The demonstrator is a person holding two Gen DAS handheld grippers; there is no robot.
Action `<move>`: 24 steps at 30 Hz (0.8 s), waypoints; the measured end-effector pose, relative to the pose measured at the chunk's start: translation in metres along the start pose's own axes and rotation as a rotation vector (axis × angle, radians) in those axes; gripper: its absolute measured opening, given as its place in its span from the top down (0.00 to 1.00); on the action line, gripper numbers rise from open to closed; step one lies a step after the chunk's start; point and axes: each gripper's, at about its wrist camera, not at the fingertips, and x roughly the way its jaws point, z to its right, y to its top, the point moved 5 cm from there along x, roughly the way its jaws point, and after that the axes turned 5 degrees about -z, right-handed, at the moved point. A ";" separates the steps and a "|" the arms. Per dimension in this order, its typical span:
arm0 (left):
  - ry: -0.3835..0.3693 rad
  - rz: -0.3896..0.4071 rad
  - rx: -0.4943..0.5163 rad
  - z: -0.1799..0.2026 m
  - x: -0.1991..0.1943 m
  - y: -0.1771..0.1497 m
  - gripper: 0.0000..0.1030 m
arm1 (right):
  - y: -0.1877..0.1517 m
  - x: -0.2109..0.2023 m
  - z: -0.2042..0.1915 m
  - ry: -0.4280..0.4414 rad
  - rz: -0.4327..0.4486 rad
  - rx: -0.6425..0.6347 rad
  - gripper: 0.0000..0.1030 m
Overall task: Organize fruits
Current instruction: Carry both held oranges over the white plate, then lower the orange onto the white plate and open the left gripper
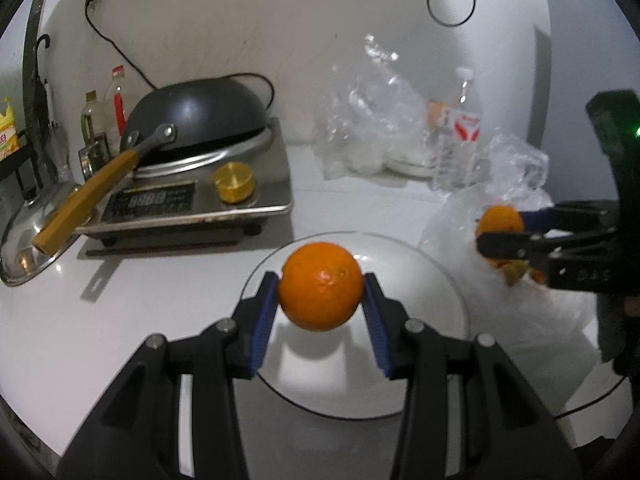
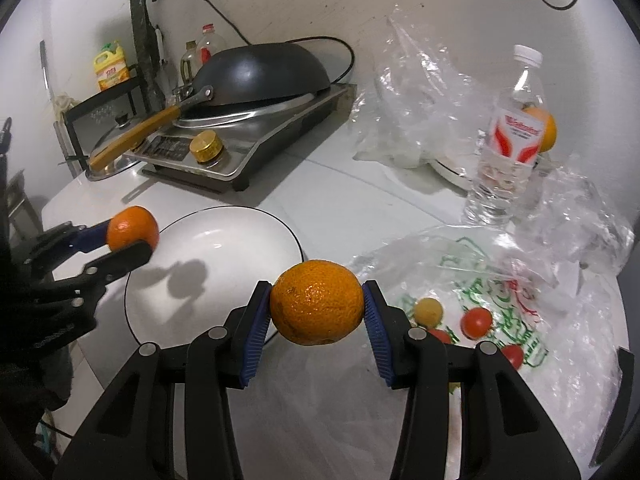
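My left gripper [image 1: 320, 296] is shut on a smooth orange [image 1: 320, 286] and holds it above the white plate [image 1: 432, 280]; it also shows in the right wrist view [image 2: 134, 236] at the plate's left rim. My right gripper [image 2: 318, 308] is shut on a rougher orange [image 2: 317, 303], held above the counter between the plate [image 2: 224, 248] and a printed plastic bag [image 2: 500, 312]. It shows at the right in the left wrist view [image 1: 500, 228]. Small tomatoes [image 2: 476, 322] and a yellow one [image 2: 428, 311] lie on the bag. Another orange [image 2: 546, 128] sits behind a water bottle.
An induction cooker [image 2: 240, 148] with an upturned black wok [image 2: 264, 72] and its wooden handle [image 2: 132, 140] stands at the back left. A water bottle [image 2: 508, 140] and crumpled clear bags [image 2: 420, 100] are at the back right. Bottles and a rack [image 2: 112, 80] stand by the wall.
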 end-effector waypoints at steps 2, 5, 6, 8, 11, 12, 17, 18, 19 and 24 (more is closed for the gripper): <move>0.008 -0.013 0.000 -0.004 0.010 -0.002 0.58 | 0.002 0.005 -0.002 0.005 -0.005 -0.004 0.53; 0.017 -0.029 -0.004 -0.011 0.023 -0.004 0.58 | 0.005 0.013 -0.004 0.013 -0.013 -0.009 0.53; 0.019 -0.034 -0.006 -0.012 0.026 -0.004 0.58 | 0.006 0.015 -0.004 0.015 -0.015 -0.010 0.53; 0.028 -0.048 -0.008 -0.014 0.033 -0.005 0.58 | 0.008 0.021 -0.006 0.021 -0.022 -0.012 0.53; 0.035 -0.083 -0.015 -0.018 0.044 -0.008 0.58 | 0.009 0.028 -0.008 0.028 -0.030 -0.015 0.53; 0.032 -0.093 -0.021 -0.019 0.046 -0.009 0.58 | 0.010 0.029 -0.008 0.030 -0.033 -0.016 0.53; 0.036 -0.124 -0.019 -0.020 0.052 -0.009 0.57 | 0.012 0.037 -0.009 0.039 -0.040 -0.018 0.53; 0.036 -0.124 -0.023 -0.020 0.052 -0.009 0.57 | 0.012 0.038 -0.010 0.041 -0.040 -0.019 0.53; 0.034 -0.126 -0.027 -0.021 0.052 -0.009 0.57 | 0.013 0.039 -0.011 0.041 -0.040 -0.020 0.53; 0.024 -0.131 -0.034 -0.022 0.051 -0.010 0.57 | 0.018 0.045 -0.017 0.052 -0.043 -0.031 0.53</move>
